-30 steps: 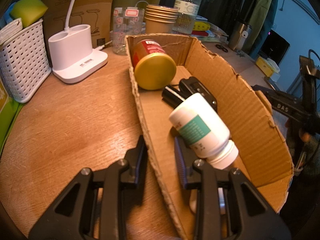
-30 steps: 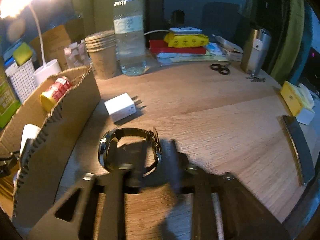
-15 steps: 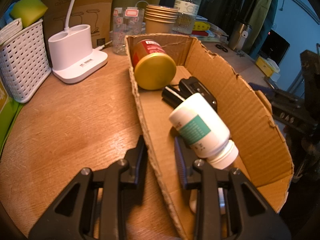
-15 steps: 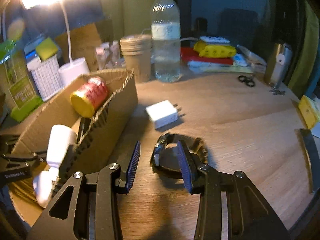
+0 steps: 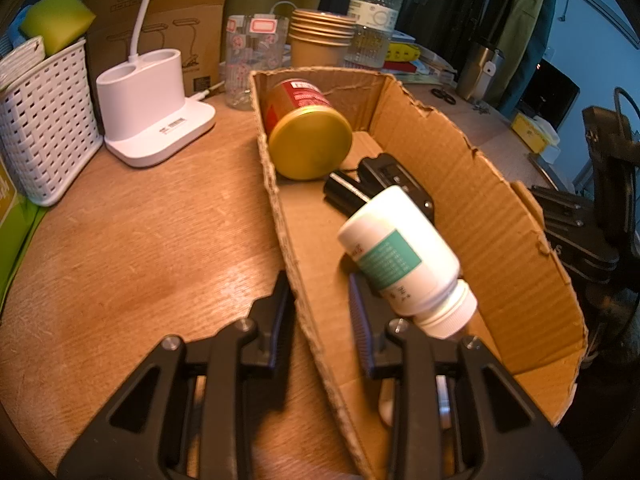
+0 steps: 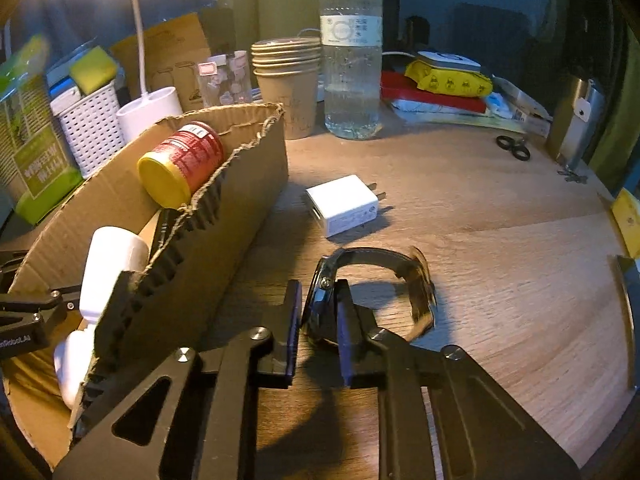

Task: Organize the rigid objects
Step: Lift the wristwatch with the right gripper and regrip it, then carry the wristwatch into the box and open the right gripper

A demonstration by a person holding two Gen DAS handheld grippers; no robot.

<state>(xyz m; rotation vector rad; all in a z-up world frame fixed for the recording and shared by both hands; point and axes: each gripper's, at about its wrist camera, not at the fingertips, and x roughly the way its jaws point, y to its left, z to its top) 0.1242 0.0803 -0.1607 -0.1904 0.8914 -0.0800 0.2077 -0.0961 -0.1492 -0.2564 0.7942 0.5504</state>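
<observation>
A metal-banded wristwatch stands on its edge on the wooden table, just right of the cardboard box. My right gripper is shut on the watch's case, with the band looping out to the right. In the box lie a red can with a gold lid, a white pill bottle and some black items. My left gripper straddles the box's left wall; its right pad stands clear of the cardboard. A white charger plug lies beyond the watch.
Behind the box stand a white lamp base, a white basket, stacked paper cups and a water bottle. Scissors and a metal flask sit far right. Bare table lies to the watch's right.
My right gripper moved in over the watch and its jaws closed on the case. The left gripper and the box stayed where they were.
</observation>
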